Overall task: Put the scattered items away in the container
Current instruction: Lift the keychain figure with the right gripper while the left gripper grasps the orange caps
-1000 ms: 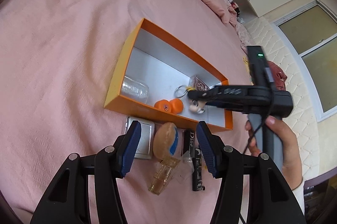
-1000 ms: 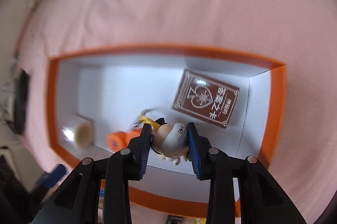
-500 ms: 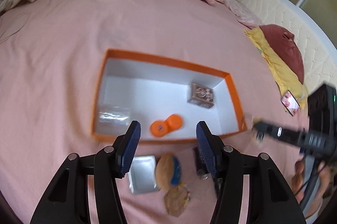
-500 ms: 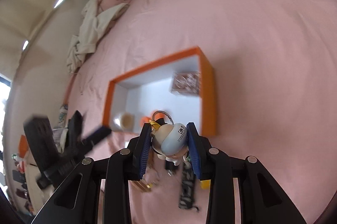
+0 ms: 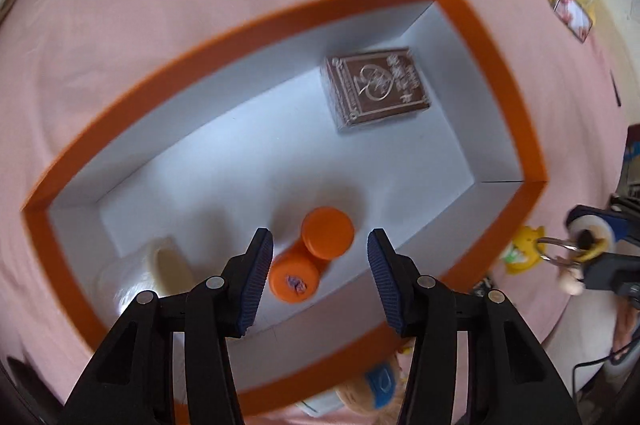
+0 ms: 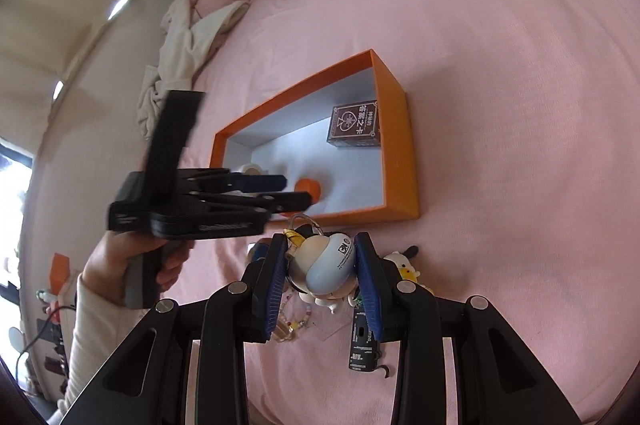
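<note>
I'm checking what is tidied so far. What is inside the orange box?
Inside the orange box lie a brown card pack, a two-cap orange case and a clear tape roll. The left gripper covers part of the floor.

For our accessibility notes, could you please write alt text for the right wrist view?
The right gripper clamps a small figure keychain above a pink bed, short of an orange box over which the left gripper reaches.
</note>
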Tool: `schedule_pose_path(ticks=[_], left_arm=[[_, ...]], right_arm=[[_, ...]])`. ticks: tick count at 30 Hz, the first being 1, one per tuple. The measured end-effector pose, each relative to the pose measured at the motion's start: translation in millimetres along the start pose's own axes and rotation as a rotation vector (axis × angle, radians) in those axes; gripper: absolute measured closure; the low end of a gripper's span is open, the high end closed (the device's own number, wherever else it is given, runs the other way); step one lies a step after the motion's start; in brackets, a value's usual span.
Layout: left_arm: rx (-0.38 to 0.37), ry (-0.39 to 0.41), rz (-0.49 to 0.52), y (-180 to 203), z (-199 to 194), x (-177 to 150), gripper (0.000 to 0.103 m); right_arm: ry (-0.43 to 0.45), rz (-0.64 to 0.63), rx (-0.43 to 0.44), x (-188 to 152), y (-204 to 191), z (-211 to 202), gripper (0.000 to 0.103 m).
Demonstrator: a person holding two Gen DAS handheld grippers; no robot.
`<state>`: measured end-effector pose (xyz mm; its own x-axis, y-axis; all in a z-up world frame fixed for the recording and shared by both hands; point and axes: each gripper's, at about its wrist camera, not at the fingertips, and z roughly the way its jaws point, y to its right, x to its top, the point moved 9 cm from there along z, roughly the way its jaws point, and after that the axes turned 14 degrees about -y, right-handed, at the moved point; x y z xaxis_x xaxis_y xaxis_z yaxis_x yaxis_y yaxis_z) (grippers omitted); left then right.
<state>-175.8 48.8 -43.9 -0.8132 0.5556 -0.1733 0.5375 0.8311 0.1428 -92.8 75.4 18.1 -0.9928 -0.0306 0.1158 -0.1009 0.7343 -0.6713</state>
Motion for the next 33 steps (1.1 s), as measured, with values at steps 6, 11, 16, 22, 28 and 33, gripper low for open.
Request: schedule_pose_path(ticks=[6, 11, 16, 22, 28, 33], left_arm=[[0.022, 0.034, 0.002, -2, 3, -4, 0.062], [0.005, 0.076, -0.101, -28, -2, -9, 0.073], [0.017, 0.125, -0.213, -55, -9, -15, 0.073], [0.078, 0.067, -0.197, -42, 5, -23, 0.067], [0.101, 0.13, -0.212, -36, 7, -30, 0.075], [0.015, 0.421, -0.326, -43, -38, -52, 0.075]], right_arm=[[0.006, 0.009, 0.03, 6, -4, 2, 0.07], [0.01, 0.016, 0.034, 7, -4, 1, 0.068], [0.009, 0.023, 0.043, 8, -2, 1, 0.068], [0.005, 0.022, 0.051, 9, -3, 3, 0.068], [0.011, 0.009, 0.048, 8, -5, 2, 0.068], [0.0, -0.003, 0.049, 6, -9, 5, 0.068]])
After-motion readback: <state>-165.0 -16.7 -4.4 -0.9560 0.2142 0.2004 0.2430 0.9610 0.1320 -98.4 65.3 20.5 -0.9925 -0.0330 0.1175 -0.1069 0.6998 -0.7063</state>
